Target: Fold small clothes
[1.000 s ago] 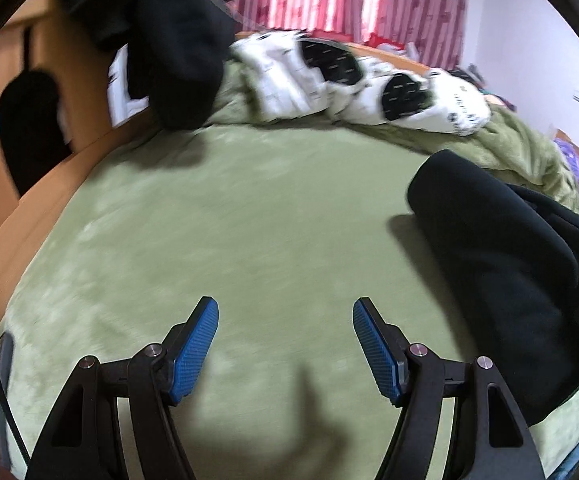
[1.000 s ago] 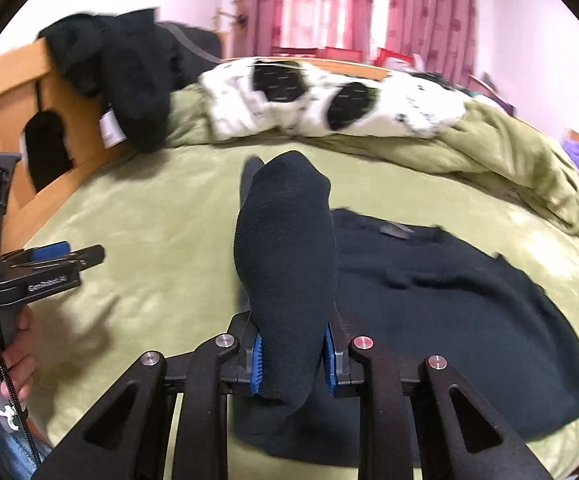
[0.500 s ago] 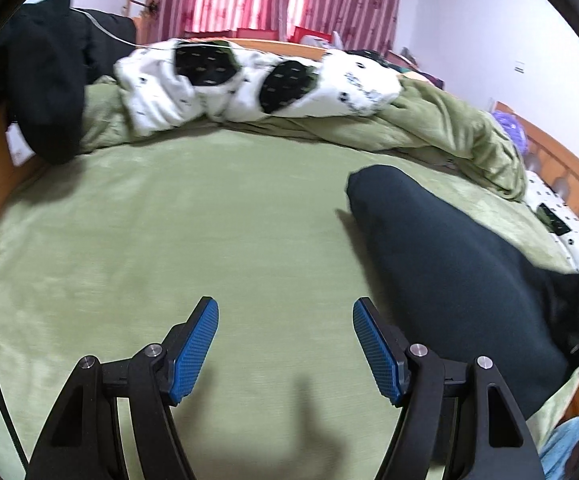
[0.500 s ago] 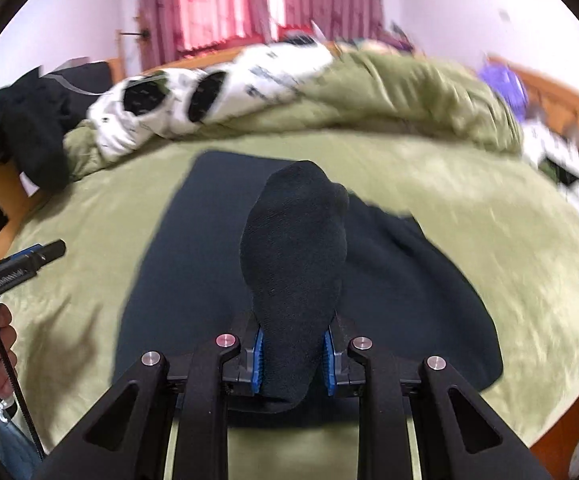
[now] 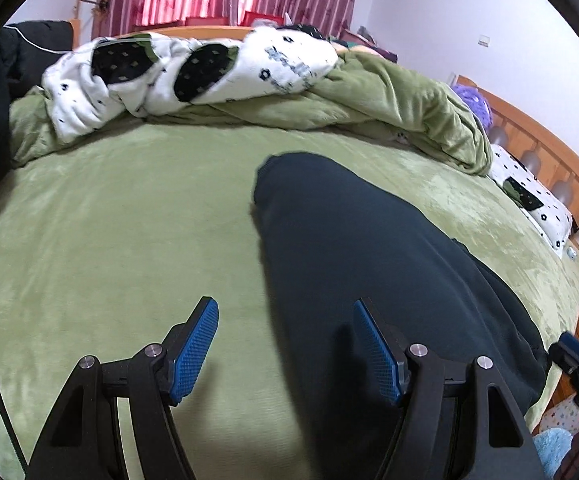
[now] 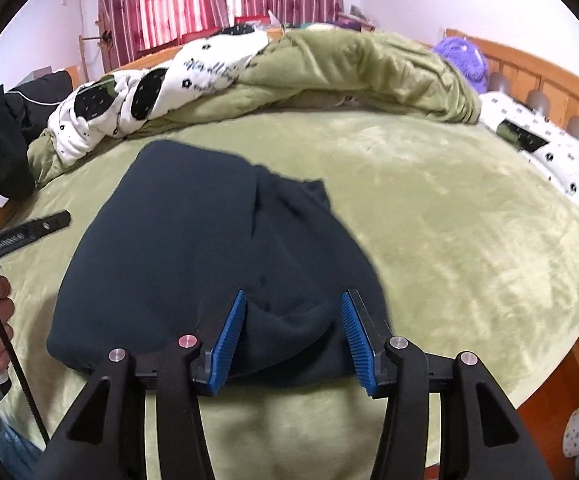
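The dark navy fleece garment [image 6: 193,264] lies folded on the green plush bed [image 6: 469,240], towards its near edge. The right tongs [image 6: 292,322] are opening, a bunched fold between the pads but unpressed. The left tongs [image 5: 285,344] hang released, empty. Best withdraw the right tongs straight back so the fold stays flat.
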